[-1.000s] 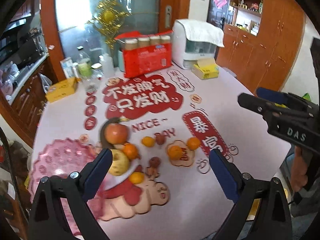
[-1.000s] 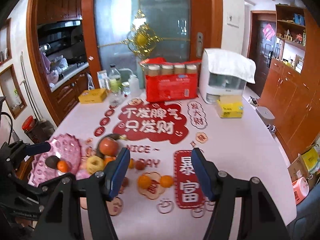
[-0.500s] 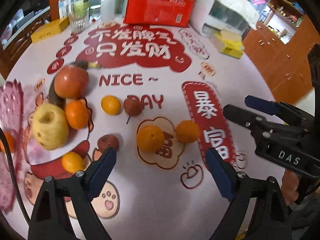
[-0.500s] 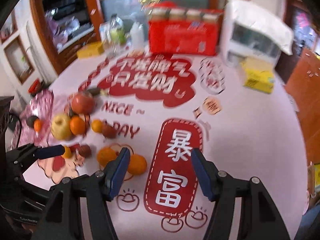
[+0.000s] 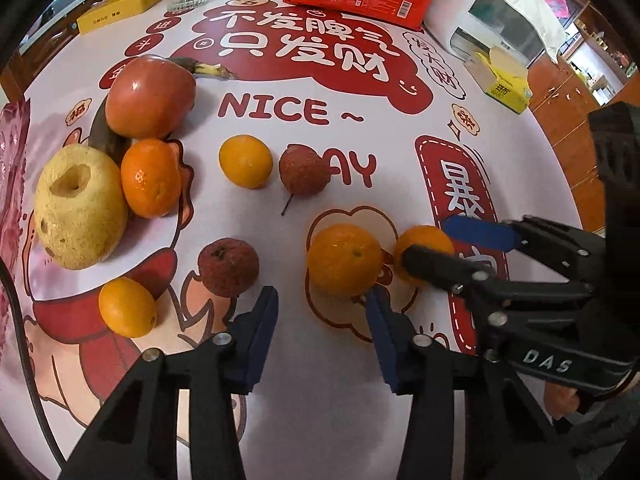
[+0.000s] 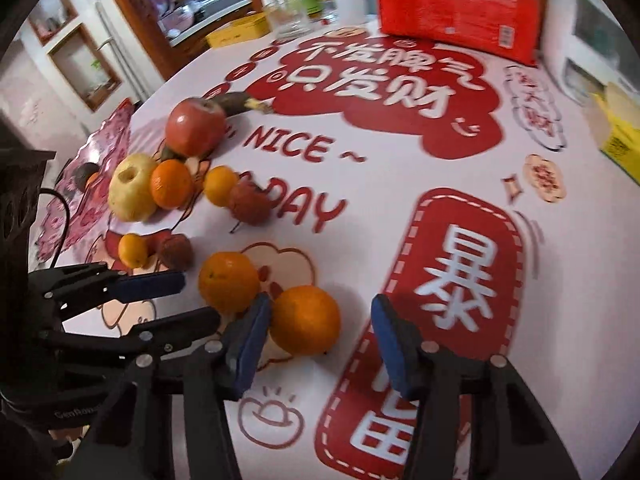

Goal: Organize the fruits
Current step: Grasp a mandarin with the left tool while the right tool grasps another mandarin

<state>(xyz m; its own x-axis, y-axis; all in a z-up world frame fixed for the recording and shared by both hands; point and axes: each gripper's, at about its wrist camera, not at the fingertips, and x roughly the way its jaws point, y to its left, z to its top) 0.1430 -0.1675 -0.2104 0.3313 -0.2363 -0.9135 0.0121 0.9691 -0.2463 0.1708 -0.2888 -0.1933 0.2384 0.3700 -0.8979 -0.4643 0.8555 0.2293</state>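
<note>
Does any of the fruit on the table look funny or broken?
Yes. The yellow apple at the left has a round hole dug into its top and small pits in its skin, so it looks damaged. Behind the red apple, the banana has gone almost black. The oranges look fine.

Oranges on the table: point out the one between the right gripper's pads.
It is the orange farthest right, beside the red banner print. The right gripper straddles it, jaws closing; the neighbouring orange sits outside.
</note>
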